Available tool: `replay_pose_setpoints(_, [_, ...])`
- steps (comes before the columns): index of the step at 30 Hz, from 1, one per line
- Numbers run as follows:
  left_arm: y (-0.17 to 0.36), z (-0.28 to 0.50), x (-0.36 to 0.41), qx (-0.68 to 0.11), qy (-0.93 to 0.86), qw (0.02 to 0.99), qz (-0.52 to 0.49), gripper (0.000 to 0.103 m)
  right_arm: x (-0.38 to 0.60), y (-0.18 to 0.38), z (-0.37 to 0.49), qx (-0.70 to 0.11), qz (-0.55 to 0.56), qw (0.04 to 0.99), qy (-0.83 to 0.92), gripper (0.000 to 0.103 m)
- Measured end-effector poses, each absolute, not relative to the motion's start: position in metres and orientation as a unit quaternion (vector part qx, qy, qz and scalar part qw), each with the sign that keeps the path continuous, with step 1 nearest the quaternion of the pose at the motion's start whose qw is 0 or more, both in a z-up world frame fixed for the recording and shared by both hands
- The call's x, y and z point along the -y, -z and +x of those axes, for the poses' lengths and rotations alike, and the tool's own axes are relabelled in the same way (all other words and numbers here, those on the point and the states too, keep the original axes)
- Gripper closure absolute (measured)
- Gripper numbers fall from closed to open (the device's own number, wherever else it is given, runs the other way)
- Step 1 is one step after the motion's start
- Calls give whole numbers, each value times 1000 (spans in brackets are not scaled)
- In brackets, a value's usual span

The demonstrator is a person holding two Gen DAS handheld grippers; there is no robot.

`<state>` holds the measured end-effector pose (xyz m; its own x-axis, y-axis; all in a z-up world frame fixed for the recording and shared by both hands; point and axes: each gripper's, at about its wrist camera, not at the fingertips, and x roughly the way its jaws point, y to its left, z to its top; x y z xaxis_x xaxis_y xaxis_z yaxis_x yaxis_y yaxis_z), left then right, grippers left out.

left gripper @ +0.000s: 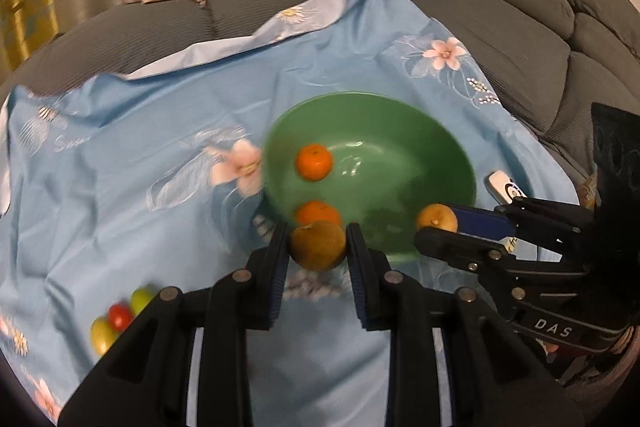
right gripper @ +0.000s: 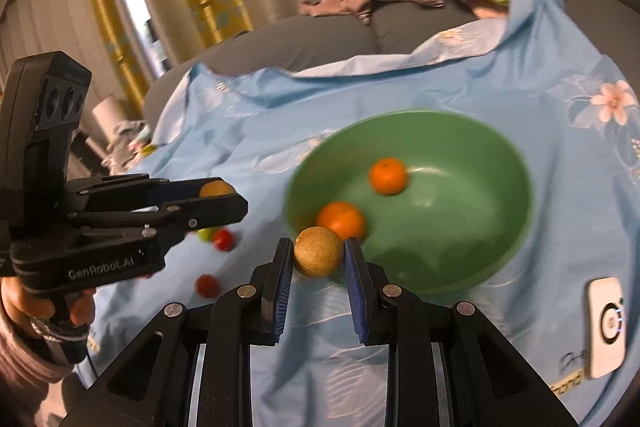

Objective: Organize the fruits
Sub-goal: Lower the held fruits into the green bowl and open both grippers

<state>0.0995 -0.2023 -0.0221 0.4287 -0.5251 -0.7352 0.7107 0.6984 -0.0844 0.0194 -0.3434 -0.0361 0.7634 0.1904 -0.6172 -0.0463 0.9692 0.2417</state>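
Nearest each lens, one dull brownish-orange fruit sits clamped across its widest part: left gripper (left gripper: 318,245) holds fruit A (left gripper: 318,245), right gripper (right gripper: 319,257) holds fruit B (right gripper: 319,257), both at the near rim of the green bowl (left gripper: 448,147). Two bright oranges (left gripper: 314,161) already lie inside. Small red and green fruits (left gripper: 120,315) remain on the blue sheet (left gripper: 140,147).

Handling: round, light, firm skin, likely to roll. Grip at the equator with moderate force. Motion blur obscures exact jaw contact.
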Motion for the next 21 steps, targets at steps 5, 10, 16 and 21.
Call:
replay_pose_setpoints(5, [29,106,231,-391,385,826,132,75,362,38,25,-336,109,935,-37,76])
replay_pose_setpoints(10, [41,113,247,-406,384,817,142,75,373,44,32,-346,111,932,-18,76])
replay_pose_setpoints(16, [51,116,253,-417,379,812,155,74,376,49,36,-355,106,929,-7,76])
replay_pose_setpoints(21, [54,115,254,-417,376,810,166,74,374,50,37,-362,99,927,3,76])
